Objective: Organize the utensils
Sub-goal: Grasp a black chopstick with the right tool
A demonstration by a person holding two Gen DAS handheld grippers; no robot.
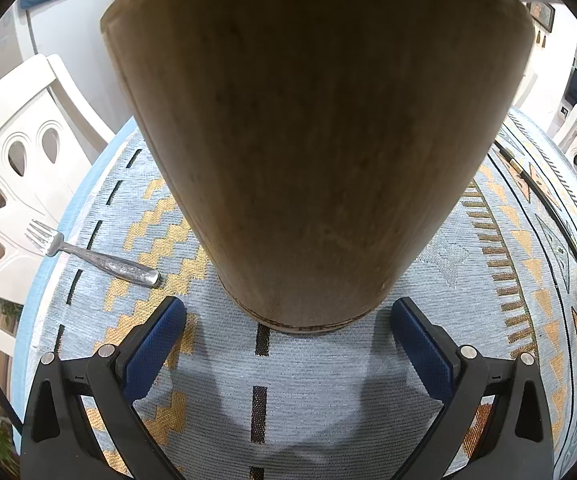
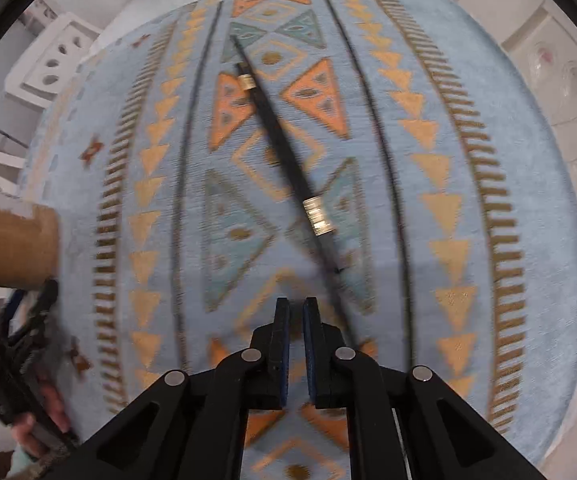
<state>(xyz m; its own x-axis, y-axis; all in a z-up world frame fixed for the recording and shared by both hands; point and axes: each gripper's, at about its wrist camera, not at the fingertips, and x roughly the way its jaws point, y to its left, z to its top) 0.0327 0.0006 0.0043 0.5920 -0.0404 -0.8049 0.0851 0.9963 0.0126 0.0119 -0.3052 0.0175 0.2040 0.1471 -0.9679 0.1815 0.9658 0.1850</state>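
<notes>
Two grippers split our work: the left gripper [image 1: 288, 320] stands wide apart, bracketing the wooden holder [image 1: 312, 140] to steady it, while the right gripper [image 2: 296, 308], clenched empty, hangs just short of the black chopsticks [image 2: 284, 156] lying on the tablecloth [image 2: 448, 80].

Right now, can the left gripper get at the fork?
Probably yes. The fork lies in the open on the cloth, left of the holder, and the left gripper is open and empty.
</notes>
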